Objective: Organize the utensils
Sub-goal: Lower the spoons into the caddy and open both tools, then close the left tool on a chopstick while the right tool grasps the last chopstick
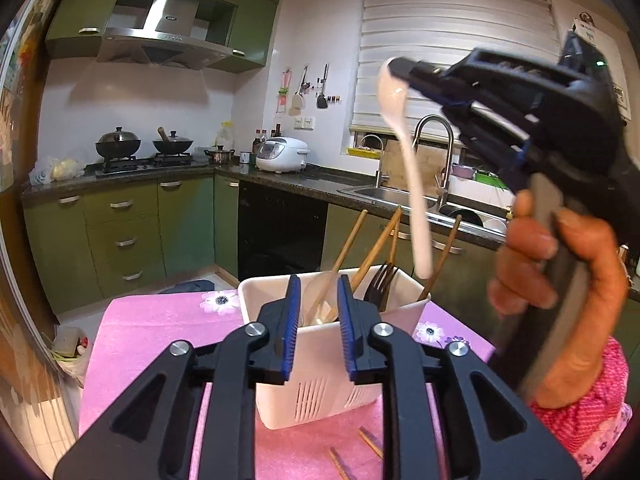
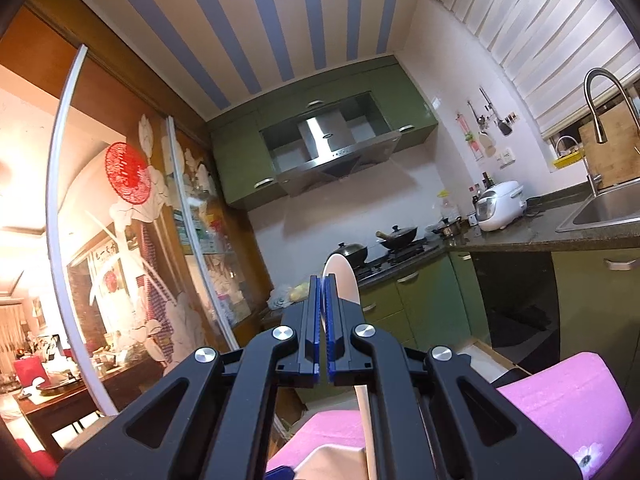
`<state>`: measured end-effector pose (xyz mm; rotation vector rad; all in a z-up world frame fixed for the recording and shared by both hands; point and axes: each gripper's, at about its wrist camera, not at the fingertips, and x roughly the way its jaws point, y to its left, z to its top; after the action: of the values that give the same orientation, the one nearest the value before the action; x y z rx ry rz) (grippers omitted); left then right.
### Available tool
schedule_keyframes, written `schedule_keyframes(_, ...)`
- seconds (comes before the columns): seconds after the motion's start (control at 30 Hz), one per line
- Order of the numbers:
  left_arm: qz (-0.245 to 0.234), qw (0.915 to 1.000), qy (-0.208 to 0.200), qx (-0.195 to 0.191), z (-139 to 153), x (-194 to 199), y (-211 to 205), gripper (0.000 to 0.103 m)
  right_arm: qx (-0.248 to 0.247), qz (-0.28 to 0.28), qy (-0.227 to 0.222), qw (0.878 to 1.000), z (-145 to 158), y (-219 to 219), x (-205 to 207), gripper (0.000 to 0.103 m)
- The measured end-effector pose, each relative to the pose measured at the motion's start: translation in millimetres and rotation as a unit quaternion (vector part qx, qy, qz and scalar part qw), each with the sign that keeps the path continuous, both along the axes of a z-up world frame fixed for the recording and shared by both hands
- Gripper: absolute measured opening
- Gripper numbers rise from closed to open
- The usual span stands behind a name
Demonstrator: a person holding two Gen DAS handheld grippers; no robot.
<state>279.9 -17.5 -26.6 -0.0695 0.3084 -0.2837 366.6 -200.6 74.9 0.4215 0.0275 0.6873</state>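
White spoon (image 1: 404,152), clamped by its bowl in the right gripper (image 1: 400,70), hangs handle-down for dropping into the caddy (image 1: 320,368); left gripper (image 1: 318,300) jaws apart, empty.

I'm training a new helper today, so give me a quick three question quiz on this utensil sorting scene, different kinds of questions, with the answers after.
1. True or false: the right gripper holds the white spoon by its bowl end, handle hanging down.
2. What lies loose on the pink tablecloth in front of the white utensil holder?
3. Multiple choice: between the left gripper pads is A) a fork, B) nothing gripped, C) the spoon.

Key
1. True.
2. Wooden chopsticks.
3. B; its jaws stand slightly apart, just short of the holder's rim.
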Motion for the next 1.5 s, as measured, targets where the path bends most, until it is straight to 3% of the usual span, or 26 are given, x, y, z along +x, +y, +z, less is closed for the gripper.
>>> schedule_keyframes(0.3,0.002,0.9998,0.013,-0.018,-5,8,5,0.018,-0.014,-0.01,0.024,1.0,-29,12,24,0.003)
schedule_keyframes(0.53,-0.003,0.9987,0.039,-0.032,-10,-3,14,0.018,-0.023,-0.027,0.037,0.999,-54,7,13,0.003)
schedule_keyframes(0.77,-0.008,0.9978,0.06,-0.028,-15,-24,12,0.018,-0.047,-0.037,0.034,0.998,-66,-4,-16,0.004)
schedule_keyframes(0.9,-0.013,0.9964,0.081,-0.02,-21,-36,7,0.02,-0.058,-0.038,0.024,0.997,-67,-10,-42,0.019)
schedule_keyframes(1.07,-0.026,0.988,0.152,-0.006,-44,-47,-9,0.026,-0.098,-0.049,0.034,0.993,-68,-25,-91,0.024)
schedule_keyframes(1.17,-0.027,0.978,0.206,0.021,-67,-50,-27,0.025,-0.156,-0.056,0.067,0.984,-79,-33,-115,0.024)
schedule_keyframes(1.3,-0.028,0.9667,0.252,0.032,-90,-53,-41,0.025,-0.271,-0.04,0.157,0.949,-110,-30,-122,0.024)
schedule_keyframes(1.43,-0.017,0.9589,0.281,0.035,-106,-49,-48,0.025,-0.325,-0.014,0.224,0.919,-138,-26,-116,0.024)
schedule_keyframes(1.5,-0.011,0.9572,0.287,0.033,-109,-42,-50,0.019,-0.332,-0.011,0.242,0.912,-148,-27,-113,0.024)
